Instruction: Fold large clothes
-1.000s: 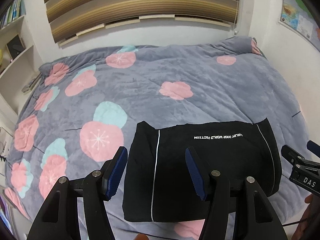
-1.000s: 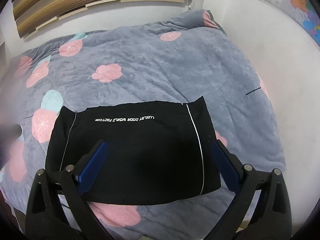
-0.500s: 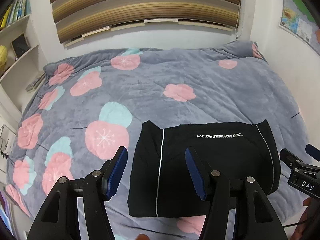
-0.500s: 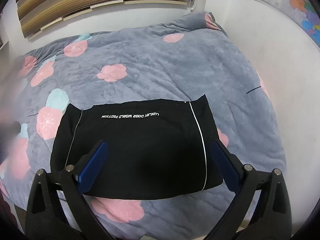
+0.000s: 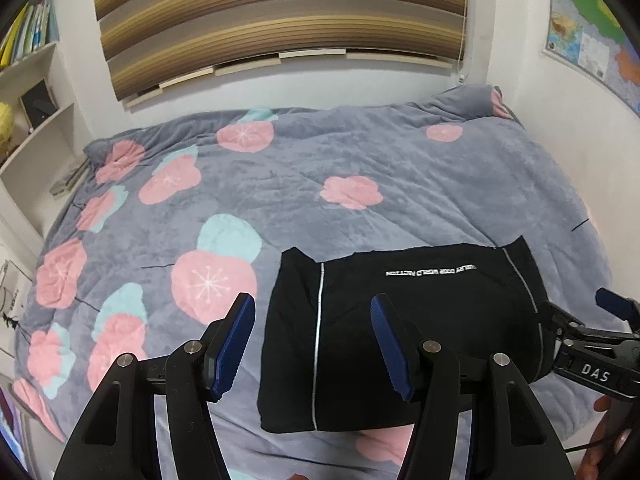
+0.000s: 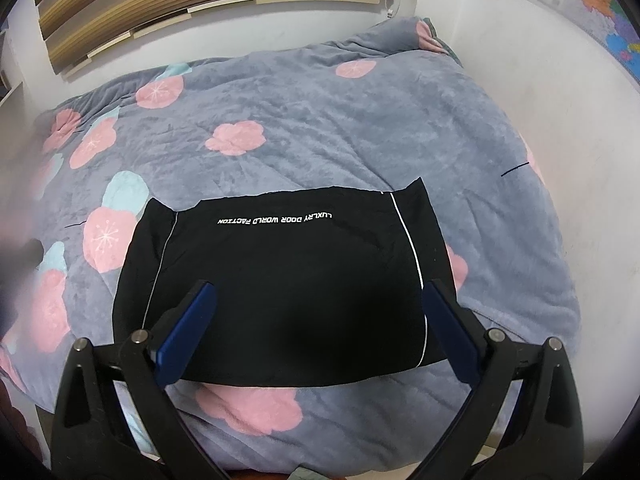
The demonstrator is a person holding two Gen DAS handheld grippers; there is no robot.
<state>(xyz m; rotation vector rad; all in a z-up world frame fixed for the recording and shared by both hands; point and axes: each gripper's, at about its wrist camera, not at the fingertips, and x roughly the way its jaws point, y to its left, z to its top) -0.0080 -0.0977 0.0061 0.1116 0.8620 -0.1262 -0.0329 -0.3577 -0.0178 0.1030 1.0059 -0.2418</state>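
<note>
A black garment (image 5: pixel 400 332) with white piping and white lettering lies folded into a flat rectangle near the front edge of the bed. It also shows in the right wrist view (image 6: pixel 288 288). My left gripper (image 5: pixel 312 344) is open and empty, raised above the garment's left part. My right gripper (image 6: pixel 320 328) is open wide and empty, above the garment's near edge. The right gripper also shows at the right edge of the left wrist view (image 5: pixel 592 344).
The bed carries a grey blanket with pink and teal flowers (image 5: pixel 360 168). A window blind (image 5: pixel 280 12) hangs behind it. White shelves (image 5: pixel 32 120) stand at the left. A map (image 5: pixel 592 36) hangs on the right wall, which runs along the bed.
Both grippers have pulled back and risen from the bed, so the garment sits farther away in both views. The garment has not moved.
</note>
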